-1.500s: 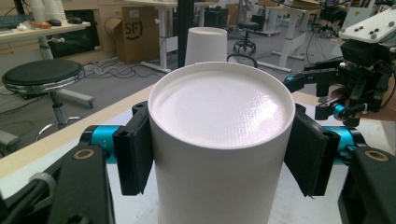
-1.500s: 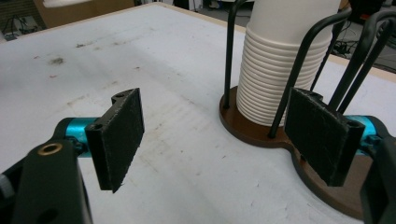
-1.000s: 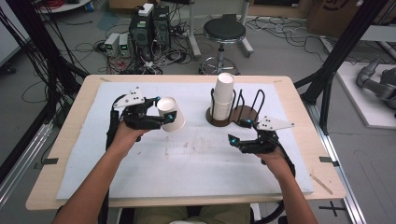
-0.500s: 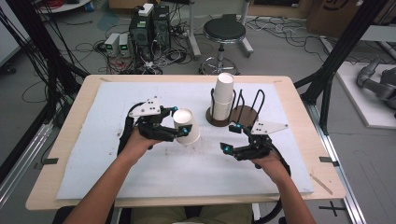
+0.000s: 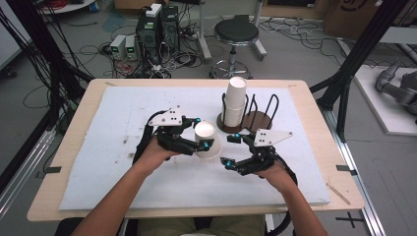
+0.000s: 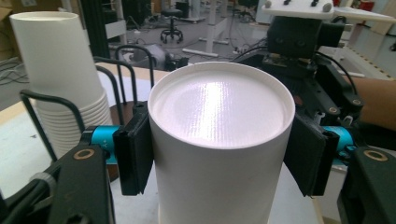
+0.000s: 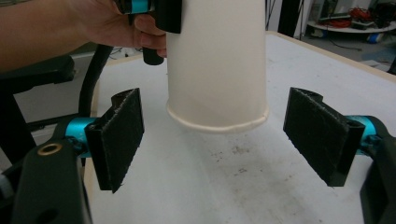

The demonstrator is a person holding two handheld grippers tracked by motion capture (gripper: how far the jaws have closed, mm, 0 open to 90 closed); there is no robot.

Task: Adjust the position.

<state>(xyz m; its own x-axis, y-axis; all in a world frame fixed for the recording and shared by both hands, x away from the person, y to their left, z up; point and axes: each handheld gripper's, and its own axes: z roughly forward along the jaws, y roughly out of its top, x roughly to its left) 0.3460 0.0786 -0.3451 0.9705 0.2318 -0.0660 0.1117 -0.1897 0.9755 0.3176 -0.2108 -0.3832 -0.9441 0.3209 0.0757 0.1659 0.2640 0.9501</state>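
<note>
- Paper cup [image 5: 205, 139], white, is held upside down above the white mat [image 5: 98, 137], its closed base up and its rolled rim down, clear of the surface as the right gripper view shows.
- Left gripper [image 5: 198, 134] clamps the cup near its base, one black pad [image 6: 134, 151] pressed on each side of the wall.
- Right gripper [image 5: 231, 149] sits just beside the cup, nearer the person, its jaws spread wide; in its own view the cup's rim hangs between the two pads [image 7: 117, 135], touching neither.
- Stack of paper cups [image 5: 235, 101] stands inverted in a black wire holder [image 5: 263, 110] on a round wooden base, behind the held cup.
</note>
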